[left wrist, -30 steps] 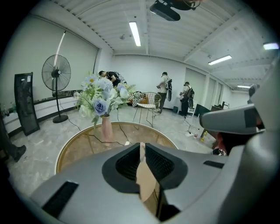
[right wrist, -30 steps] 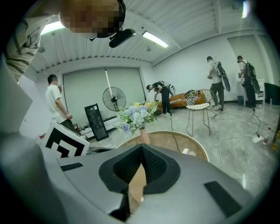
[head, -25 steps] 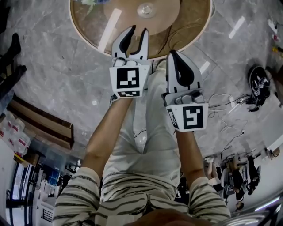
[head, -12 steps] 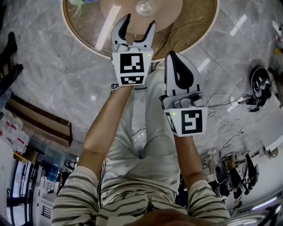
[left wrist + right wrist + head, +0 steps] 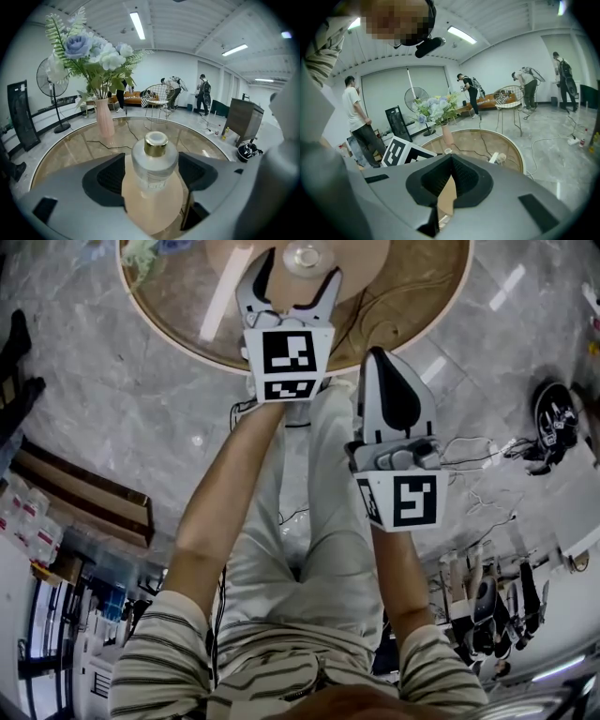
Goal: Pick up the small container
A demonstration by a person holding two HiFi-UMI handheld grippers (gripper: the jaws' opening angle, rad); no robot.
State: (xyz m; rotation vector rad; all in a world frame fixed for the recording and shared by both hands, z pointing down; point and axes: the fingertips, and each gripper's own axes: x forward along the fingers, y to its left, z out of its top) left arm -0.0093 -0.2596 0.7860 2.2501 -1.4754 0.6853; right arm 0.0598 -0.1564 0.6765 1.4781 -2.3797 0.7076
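The small container (image 5: 154,164), a round frosted jar with a gold cap, stands upright on the round glass table (image 5: 70,150), and everything else is best placed from it. Right around it is the left gripper (image 5: 289,277): one dark pad sits on each side of the jar, with the jar centred between them, and the jaws are opening at this moment, so they stand wide and the pads do not seem to press on the glass. That spread looks like it is meant to let the jar's wide body sit fully between the pads before they squeeze, so I judge the pick-up is at the stage of framing the jar, with no lift yet. Beyond the container and to its left, farther across the table, a pink vase (image 5: 104,119) of pale blue and white flowers stands well apart, clear of the jaws' path. Short of the container, on the person's side and off the table's edge, the right gripper (image 5: 377,362) hangs with its jaws together and nothing between them. It seems parked there because one gripper is enough for so small a thing. Far past the container, beyond the table, a standing fan (image 5: 51,84) and several people occupy the open hall, taking no part.
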